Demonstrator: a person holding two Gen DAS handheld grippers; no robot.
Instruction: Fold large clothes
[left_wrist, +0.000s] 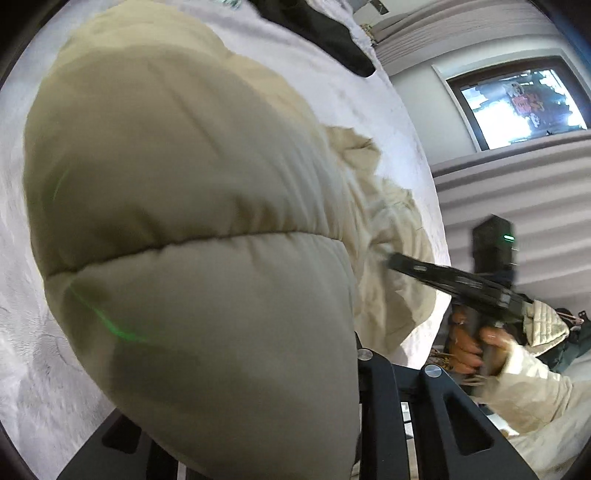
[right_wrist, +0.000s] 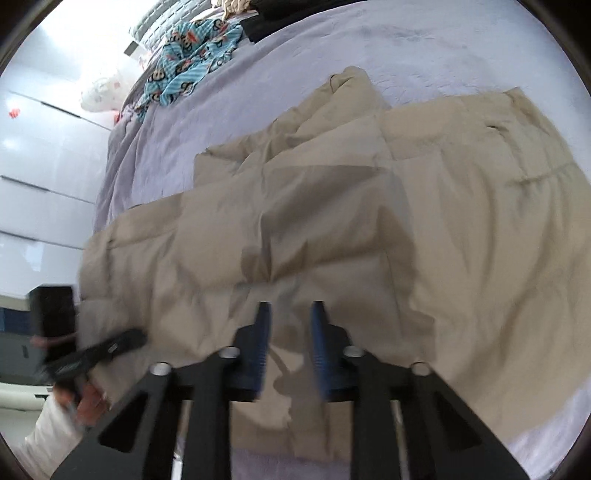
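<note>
A beige quilted puffer jacket (right_wrist: 332, 206) lies spread over a pale lilac bed cover (right_wrist: 406, 48). My right gripper (right_wrist: 290, 314) sits at the jacket's near edge, and its blue pads (right_wrist: 260, 332) pinch a raised fold of the fabric. In the left wrist view a lifted, bulging part of the jacket (left_wrist: 184, 184) fills the picture and hides my left gripper's fingertips. The cloth runs down between that gripper's arms. My left gripper (right_wrist: 138, 336) shows blurred at the jacket's left edge. My right gripper (left_wrist: 391, 260) bites the jacket's crumpled rim.
A blue cartoon-print cloth (right_wrist: 188, 59) and a black garment (right_wrist: 295, 11) lie at the bed's far end. White glossy cupboard doors (right_wrist: 37, 166) stand to the left. A window (left_wrist: 517, 99) is in the wall. A person's hand (left_wrist: 469, 347) in a cream sleeve holds the right gripper.
</note>
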